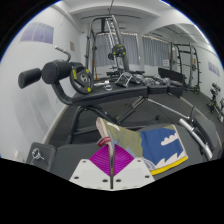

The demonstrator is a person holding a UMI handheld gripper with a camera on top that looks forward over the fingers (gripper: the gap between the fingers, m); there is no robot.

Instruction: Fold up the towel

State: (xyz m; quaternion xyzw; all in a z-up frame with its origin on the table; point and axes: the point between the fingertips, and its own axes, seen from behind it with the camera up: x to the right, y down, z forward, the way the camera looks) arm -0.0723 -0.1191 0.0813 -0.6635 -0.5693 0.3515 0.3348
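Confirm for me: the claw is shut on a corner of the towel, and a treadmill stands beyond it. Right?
Not quite. The claw is shut on a corner of the towel, but what stands beyond it is a weight bench with a rack, not a treadmill. The gripper view shows this.

This is a gym or home fitness room. A weight bench (pixel 135 95) with black padding crosses the middle of the frame, a padded roller (pixel 52 73) juts at centre left, and a cable machine frame (pixel 108 40) stands at the upper centre against white walls.
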